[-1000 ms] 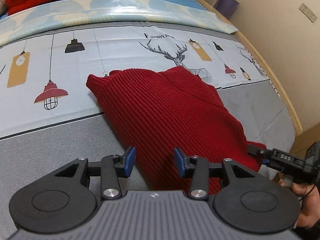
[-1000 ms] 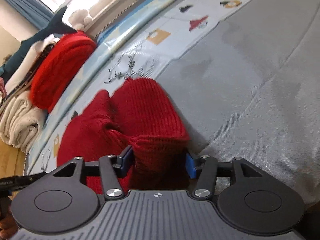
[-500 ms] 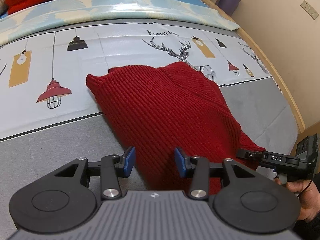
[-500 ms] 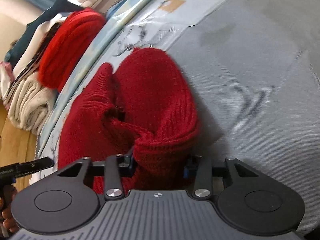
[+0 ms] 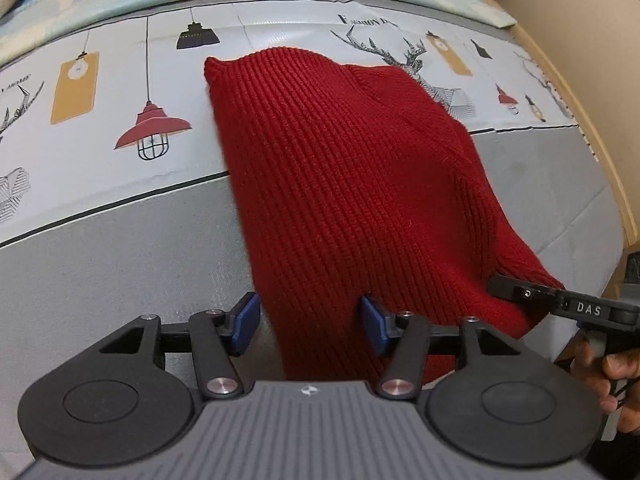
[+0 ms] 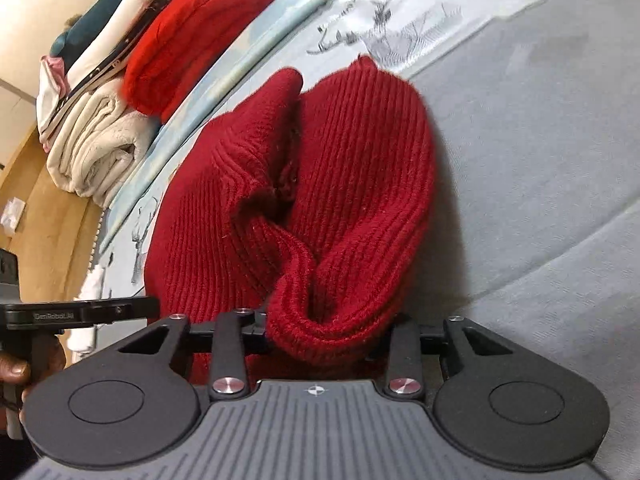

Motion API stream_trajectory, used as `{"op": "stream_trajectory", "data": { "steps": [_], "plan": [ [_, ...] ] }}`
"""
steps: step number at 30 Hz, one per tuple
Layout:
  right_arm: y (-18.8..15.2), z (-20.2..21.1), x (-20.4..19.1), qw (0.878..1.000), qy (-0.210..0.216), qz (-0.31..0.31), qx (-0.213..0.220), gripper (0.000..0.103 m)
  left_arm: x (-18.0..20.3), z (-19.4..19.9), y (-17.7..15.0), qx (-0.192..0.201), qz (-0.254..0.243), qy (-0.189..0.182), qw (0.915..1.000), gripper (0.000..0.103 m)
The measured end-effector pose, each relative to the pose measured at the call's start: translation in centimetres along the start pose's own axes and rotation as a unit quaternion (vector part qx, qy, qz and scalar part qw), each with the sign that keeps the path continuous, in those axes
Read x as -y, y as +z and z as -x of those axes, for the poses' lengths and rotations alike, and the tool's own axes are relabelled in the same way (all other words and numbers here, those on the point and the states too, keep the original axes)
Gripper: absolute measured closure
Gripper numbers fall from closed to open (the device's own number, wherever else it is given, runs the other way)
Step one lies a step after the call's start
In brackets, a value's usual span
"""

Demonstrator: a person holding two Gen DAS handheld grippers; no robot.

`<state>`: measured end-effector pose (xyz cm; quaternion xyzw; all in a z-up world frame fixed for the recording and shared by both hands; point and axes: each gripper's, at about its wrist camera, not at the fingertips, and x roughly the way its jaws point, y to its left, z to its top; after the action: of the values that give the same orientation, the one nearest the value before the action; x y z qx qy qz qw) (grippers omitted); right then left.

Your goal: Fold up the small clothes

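Observation:
A dark red ribbed knit garment (image 5: 352, 176) lies on the bed, stretching from the printed sheet down to both grippers. My left gripper (image 5: 310, 326) hovers over its near left edge. Its jaws are opening: the left blue pad (image 5: 246, 322) is off the cloth and the right pad sits above the knit without pressing it. My right gripper (image 6: 324, 332) is closing on a bunched-up corner of the garment (image 6: 332, 312), and the cloth hides its pads. In the left wrist view the right gripper (image 5: 520, 292) shows at the garment's right corner, with a hand behind it.
A grey bedsheet (image 5: 120, 264) with a lamp and deer print covers the bed. A pile of folded clothes (image 6: 104, 140), bright red knit (image 6: 192, 36) on top, sits at the far side. The wooden bed frame (image 5: 600, 152) and a wall bound the right.
The left jaws have spread wider and the left gripper has come lower and closer to the garment. The right jaws have narrowed on the bunched corner while the right gripper rolled and swung sideways.

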<state>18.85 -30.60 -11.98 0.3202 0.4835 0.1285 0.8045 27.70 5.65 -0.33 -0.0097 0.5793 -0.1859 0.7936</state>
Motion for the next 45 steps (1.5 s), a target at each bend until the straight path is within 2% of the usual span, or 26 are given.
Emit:
{"op": "stream_trajectory", "data": {
  "steps": [2,5,7,10,11,13,17,20,23,26,29,32,34,36,38,40,43,45],
  "plan": [
    [-0.2,1.0,-0.4,1.0,-0.016,0.013,0.016,0.069,0.2,0.0,0.1,0.001,0.003,-0.012,0.9999,0.038],
    [0.1,2.1,0.2,0.999,-0.038,-0.011,0.037,0.07,1.2,-0.9,-0.1,-0.016,-0.009,-0.025,0.9995,0.03],
    [0.3,2.5,0.9,0.998,-0.056,-0.028,0.032,0.066,1.9,-1.5,-0.4,-0.028,-0.026,-0.026,0.9989,0.024],
    [1.1,3.6,0.9,0.996,-0.088,-0.03,0.014,0.054,2.6,-2.1,-0.9,-0.034,-0.047,-0.02,0.9981,0.019],
    [1.4,4.2,0.6,0.995,-0.097,-0.019,0.01,0.05,2.5,-2.2,-0.8,-0.034,-0.047,-0.019,0.9981,0.018],
    [2.4,5.7,-0.4,0.994,-0.11,0.015,0.011,0.049,2.4,-2.4,-0.8,-0.037,-0.043,-0.013,0.9983,0.017],
    [4.1,8.6,-2.6,0.984,-0.136,0.108,0.047,0.05,3.2,-2.7,-1.2,-0.039,-0.072,0.011,0.9966,0.014],
    [5.7,9.8,-3.7,0.976,-0.117,0.17,0.067,0.047,3.5,-2.8,-1.2,-0.038,-0.078,0.017,0.9961,0.014],
    [7.0,9.5,-4.5,0.974,-0.092,0.196,0.073,0.04,3.3,-2.6,-1.1,-0.038,-0.067,0.015,0.9969,0.015],
    [8.2,7.9,-5.0,0.974,-0.075,0.202,0.064,0.04,3.0,-2.0,-0.7,-0.024,-0.055,0.011,0.9981,0.015],
    [9.2,5.7,-6.0,0.972,-0.072,0.214,0.057,0.039,1.9,-1.1,0.0,0.002,-0.017,0.011,0.9998,0.015],
    [10.3,3.6,-5.9,0.976,-0.063,0.2,0.052,0.039,1.0,-0.2,0.8,0.031,0.014,0.013,0.9993,0.014],
    [11.1,1.9,-5.8,0.978,-0.078,0.184,0.052,0.039,1.0,0.2,1.3,0.05,0.019,0.028,0.9982,0.014],
    [12.0,0.4,-6.1,0.975,-0.114,0.176,0.077,0.039,0.9,0.5,1.7,0.065,0.017,0.045,0.9967,0.015],
    [12.8,-0.9,-6.2,0.976,-0.113,0.171,0.078,0.039,0.8,0.9,2.1,0.081,0.015,0.058,0.9949,0.015],
    [13.4,-2.7,-6.4,0.979,-0.102,0.166,0.061,0.039,0.7,1.2,2.5,0.093,0.015,0.063,0.9935,0.016],
    [14.1,-5.2,-6.4,0.987,-0.07,0.144,0.016,0.035,0.6,1.5,3.0,0.108,0.016,0.06,0.9922,0.027],
    [14.4,-6.9,-6.1,0.991,-0.047,0.121,-0.023,0.03,0.6,1.5,3.1,0.112,0.012,0.052,0.9923,0.039]
  ]
}}
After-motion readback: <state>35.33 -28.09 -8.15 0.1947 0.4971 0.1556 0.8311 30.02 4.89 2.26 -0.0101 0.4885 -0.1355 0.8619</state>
